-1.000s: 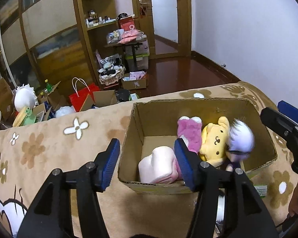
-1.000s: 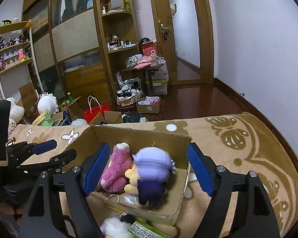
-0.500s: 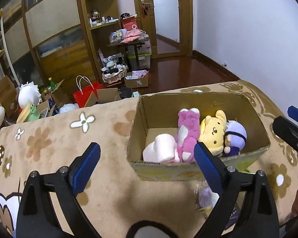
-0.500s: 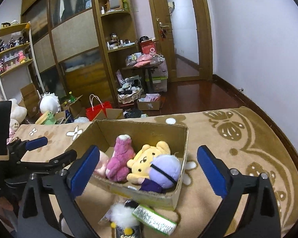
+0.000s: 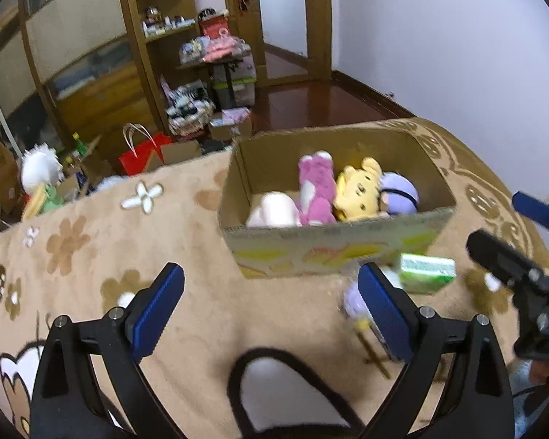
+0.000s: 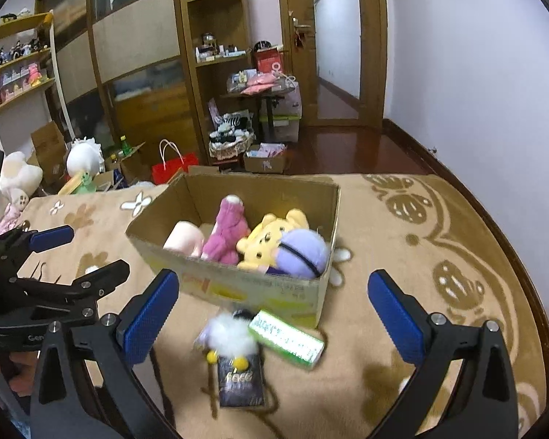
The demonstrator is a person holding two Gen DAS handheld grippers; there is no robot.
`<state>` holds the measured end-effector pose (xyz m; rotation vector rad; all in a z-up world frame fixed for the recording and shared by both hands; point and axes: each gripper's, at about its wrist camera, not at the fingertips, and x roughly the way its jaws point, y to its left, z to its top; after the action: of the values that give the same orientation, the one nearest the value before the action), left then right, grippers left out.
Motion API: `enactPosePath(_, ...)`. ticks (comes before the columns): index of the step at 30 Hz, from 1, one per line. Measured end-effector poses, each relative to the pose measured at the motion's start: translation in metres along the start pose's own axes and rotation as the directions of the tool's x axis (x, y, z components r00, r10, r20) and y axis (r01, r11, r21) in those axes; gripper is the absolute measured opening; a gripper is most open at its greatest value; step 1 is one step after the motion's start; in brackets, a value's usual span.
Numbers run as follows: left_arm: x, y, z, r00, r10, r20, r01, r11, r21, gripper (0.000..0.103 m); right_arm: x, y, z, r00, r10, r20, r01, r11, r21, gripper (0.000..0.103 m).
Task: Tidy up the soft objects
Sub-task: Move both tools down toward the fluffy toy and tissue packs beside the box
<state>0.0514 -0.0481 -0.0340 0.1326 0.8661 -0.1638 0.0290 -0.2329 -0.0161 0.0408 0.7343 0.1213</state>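
Plush toys fill most of the cardboard box (image 6: 234, 289), and I use that box as my landmark. Inside it I see four in a row: a pale pink plush (image 6: 185, 242) at its left end, then a magenta bear (image 6: 226, 232), a yellow bear (image 6: 269, 243) and a purple-headed doll (image 6: 302, 252) against its right wall. So I judge the job mostly done.

What I think is left lies on the brown blanket (image 6: 439, 241) just in front of the box: a white fluffy toy (image 6: 230, 336) on a dark card, touching or nearly touching the box's front wall, and a green packet (image 6: 285, 338) just beside it. Whether the packet counts as soft I cannot tell.

My left gripper (image 5: 271, 307) and right gripper (image 6: 274, 314) both hang in front of the box, on the near side, jaws spread wide with nothing between the pads. The right gripper's jaws straddle the fluffy toy from above, so I judge that one the natural next pick.
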Motion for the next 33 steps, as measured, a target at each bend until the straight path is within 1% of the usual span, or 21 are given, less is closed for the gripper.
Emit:
enactPosePath(4, 0.002, 0.001, -0.005, 0.999, -0.029, -0.044, 0.028, 0.999, -0.026, 0.095, -0.005, 0.002, -0.016, 0.999, -0.013, -0.035, 0.014, 1.000, 0.020, 0.103)
enactPosePath(8, 0.005, 0.003, -0.008, 0.997, -0.047, -0.068, 0.045, 0.998, -0.040, 0.095, -0.006, 0.004, -0.031, 0.997, -0.019, -0.078, 0.021, 1.000, 0.022, 0.103)
enactPosePath(14, 0.015, 0.004, -0.008, 0.991, -0.072, -0.109, 0.067, 0.997, -0.048, 0.095, 0.001, 0.005, -0.039, 0.993, -0.036, -0.117, 0.037, 0.999, 0.008, 0.103)
enactPosePath(21, 0.035, -0.003, -0.008, 0.978, -0.125, -0.168, 0.117, 0.992, -0.056, 0.095, 0.024, 0.008, -0.051, 0.981, -0.049, -0.190, 0.047, 0.999, -0.015, 0.103)
enactPosePath(29, 0.059, -0.019, -0.010, 0.963, -0.142, -0.231, 0.138, 0.990, -0.035, 0.095, 0.052, 0.006, -0.062, 0.964, -0.051, -0.262, 0.053, 0.999, 0.002, 0.103)
enactPosePath(33, 0.069, -0.026, -0.011, 0.953, -0.152, -0.262, 0.150, 0.988, -0.030, 0.095, 0.063, 0.005, -0.066, 0.955, -0.038, -0.295, 0.045, 0.999, 0.018, 0.103)
